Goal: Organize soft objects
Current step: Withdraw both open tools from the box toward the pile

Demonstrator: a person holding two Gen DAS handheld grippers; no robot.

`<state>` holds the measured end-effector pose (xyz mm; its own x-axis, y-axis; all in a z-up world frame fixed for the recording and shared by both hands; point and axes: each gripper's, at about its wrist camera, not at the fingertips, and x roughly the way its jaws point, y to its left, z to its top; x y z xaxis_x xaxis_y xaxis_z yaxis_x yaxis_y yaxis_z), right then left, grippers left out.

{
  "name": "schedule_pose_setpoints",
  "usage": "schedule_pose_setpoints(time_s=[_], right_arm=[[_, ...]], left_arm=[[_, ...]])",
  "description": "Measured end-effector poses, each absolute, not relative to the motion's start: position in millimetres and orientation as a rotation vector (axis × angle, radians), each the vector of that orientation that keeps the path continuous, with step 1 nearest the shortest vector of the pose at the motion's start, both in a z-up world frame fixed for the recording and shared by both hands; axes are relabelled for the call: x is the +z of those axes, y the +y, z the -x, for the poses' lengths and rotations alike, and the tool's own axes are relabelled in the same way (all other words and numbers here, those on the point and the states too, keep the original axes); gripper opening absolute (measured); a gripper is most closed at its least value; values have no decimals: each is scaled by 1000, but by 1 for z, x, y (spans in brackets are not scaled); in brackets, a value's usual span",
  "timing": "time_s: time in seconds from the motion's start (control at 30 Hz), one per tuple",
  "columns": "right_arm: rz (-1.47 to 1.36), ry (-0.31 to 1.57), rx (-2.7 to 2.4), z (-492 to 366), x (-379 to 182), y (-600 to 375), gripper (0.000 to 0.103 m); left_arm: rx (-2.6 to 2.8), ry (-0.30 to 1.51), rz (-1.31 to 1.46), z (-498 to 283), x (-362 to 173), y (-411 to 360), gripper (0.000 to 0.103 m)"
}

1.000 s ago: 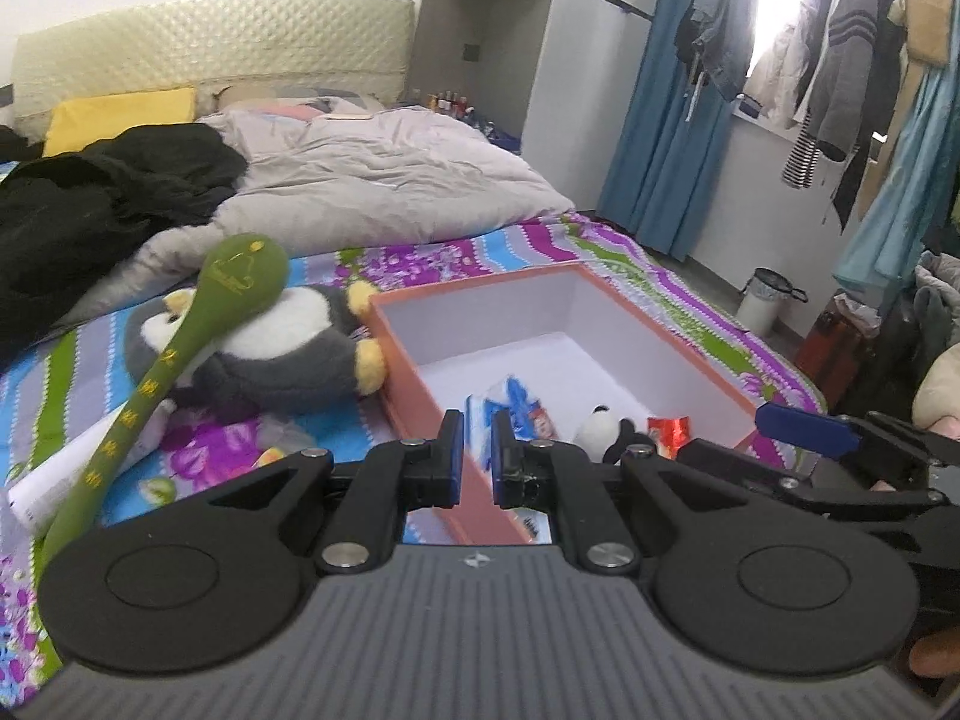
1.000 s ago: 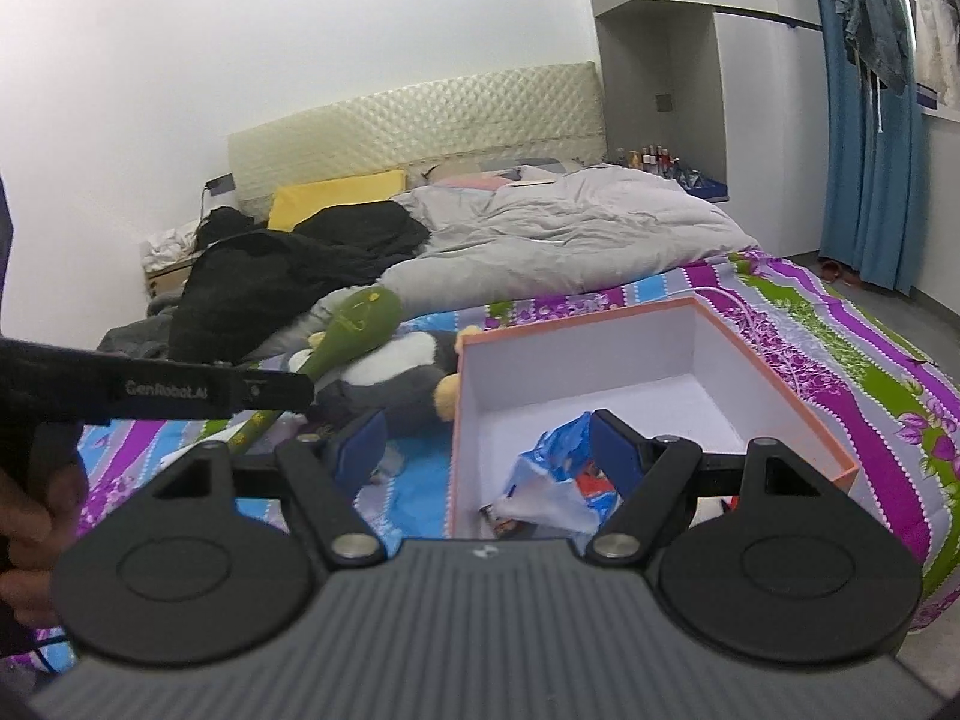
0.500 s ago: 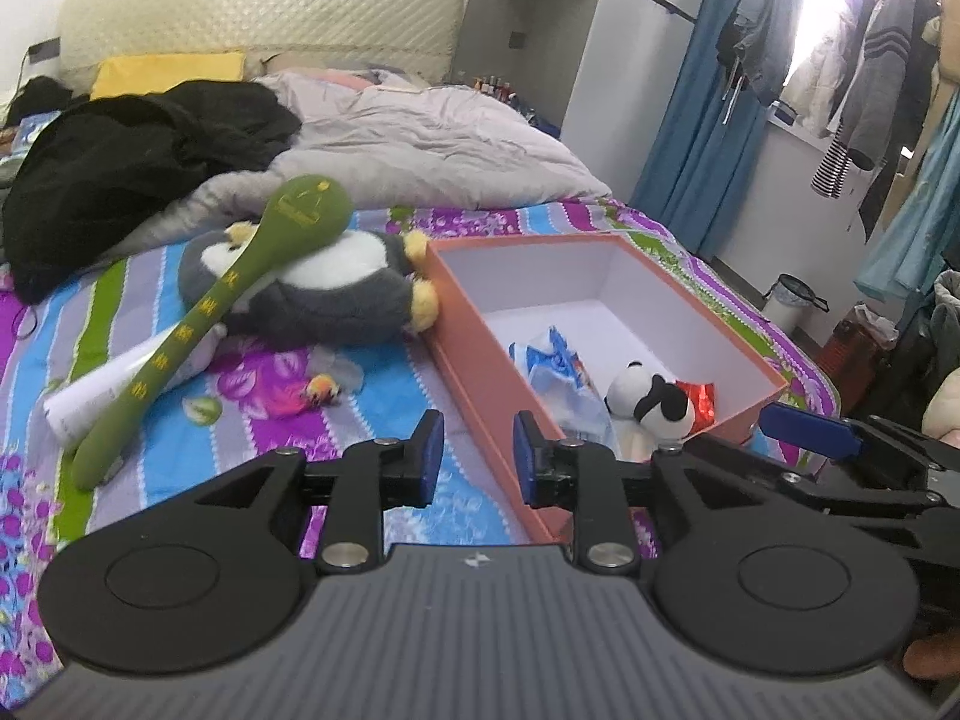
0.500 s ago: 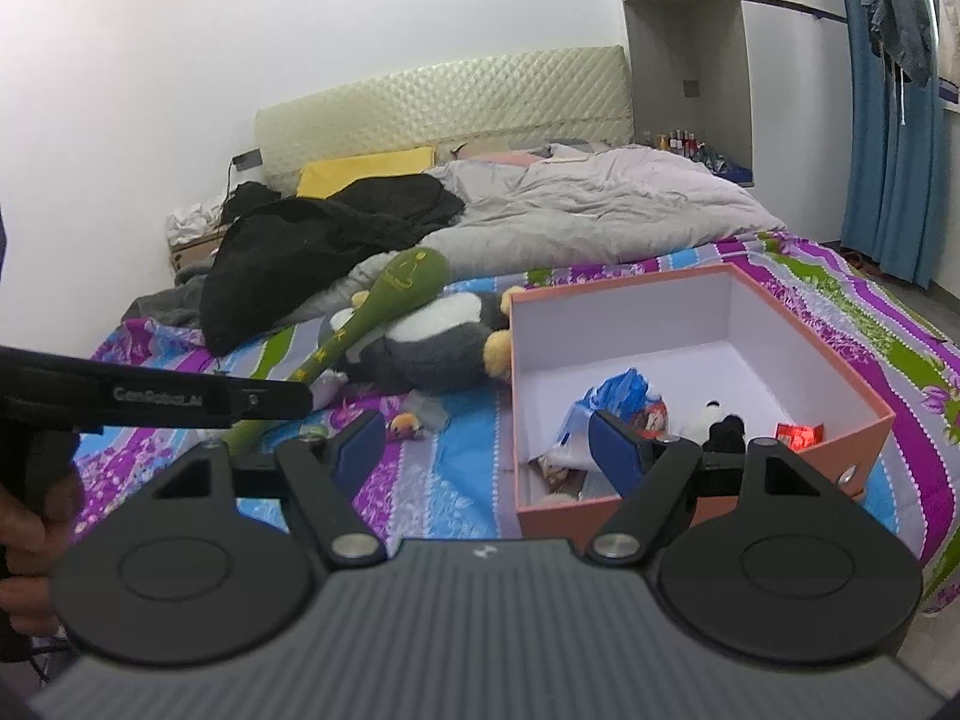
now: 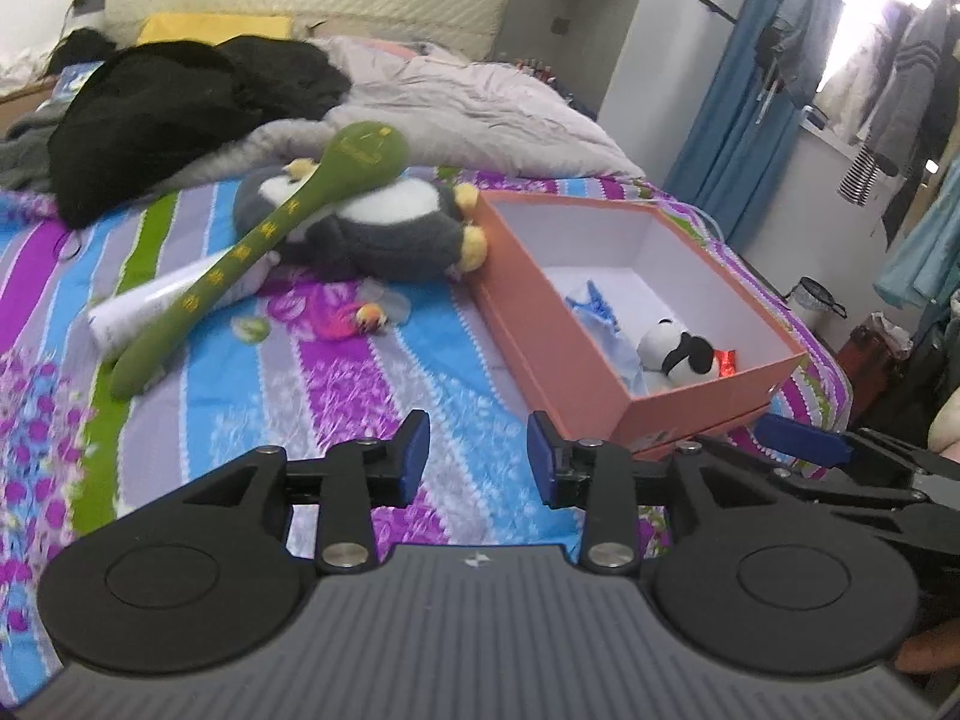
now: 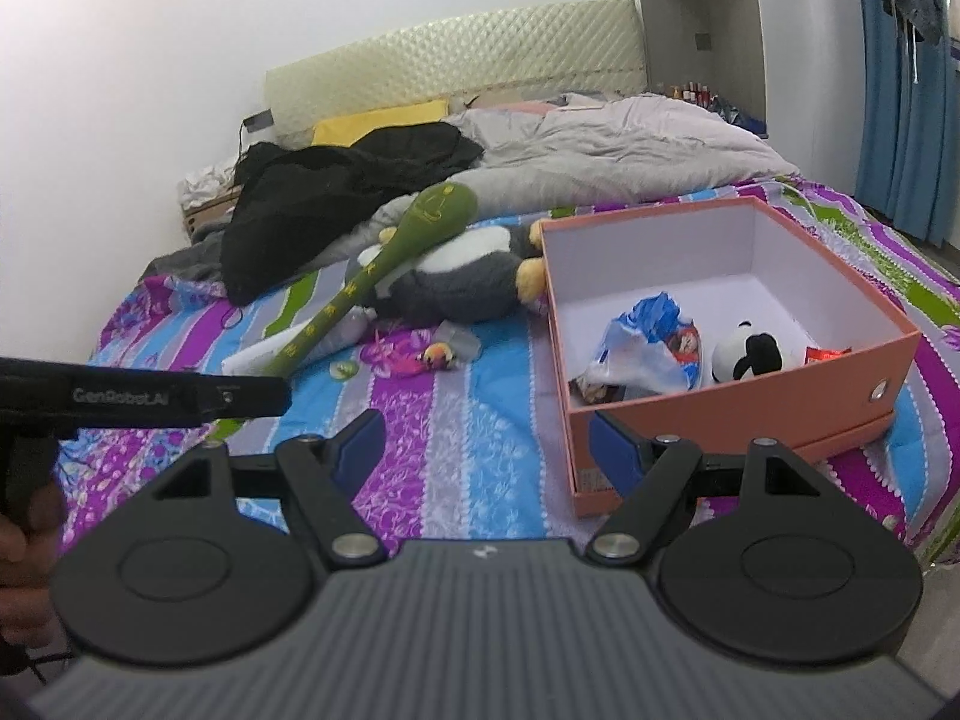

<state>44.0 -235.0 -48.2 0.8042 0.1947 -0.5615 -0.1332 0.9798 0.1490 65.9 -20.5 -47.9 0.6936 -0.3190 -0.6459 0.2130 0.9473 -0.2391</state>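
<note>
Both grippers tilt down over the bed [image 5: 252,396]. The left gripper [image 5: 478,456] is opening its jaws, empty; the right gripper [image 6: 486,444] holds its jaws wide, empty. The panda plush [image 6: 747,357] lies in the orange box [image 6: 738,414].

Daylight enters from the window behind the hanging clothes [image 5: 888,78], top right of left wrist view, blown out to white glare. Room otherwise evenly, softly lit; weak shadows on the striped floral bedsheet [image 6: 480,438]. Strong fisheye bending at edges. Slight motion blur across both views; the white wall [image 6: 150,60] looks flat, shading toward grey.
</note>
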Motion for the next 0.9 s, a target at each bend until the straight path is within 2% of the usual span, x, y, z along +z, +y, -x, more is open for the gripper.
schedule_pose_setpoints(time_s=[0.1, 0.9], right_arm=[[-103, 632, 178, -48, -53, -232, 77], [-117, 668, 260, -136, -72, -195, 77]], left_arm=[[-282, 763, 159, -64, -57, -14, 51], [-192, 812, 169, -134, -90, 16, 51]])
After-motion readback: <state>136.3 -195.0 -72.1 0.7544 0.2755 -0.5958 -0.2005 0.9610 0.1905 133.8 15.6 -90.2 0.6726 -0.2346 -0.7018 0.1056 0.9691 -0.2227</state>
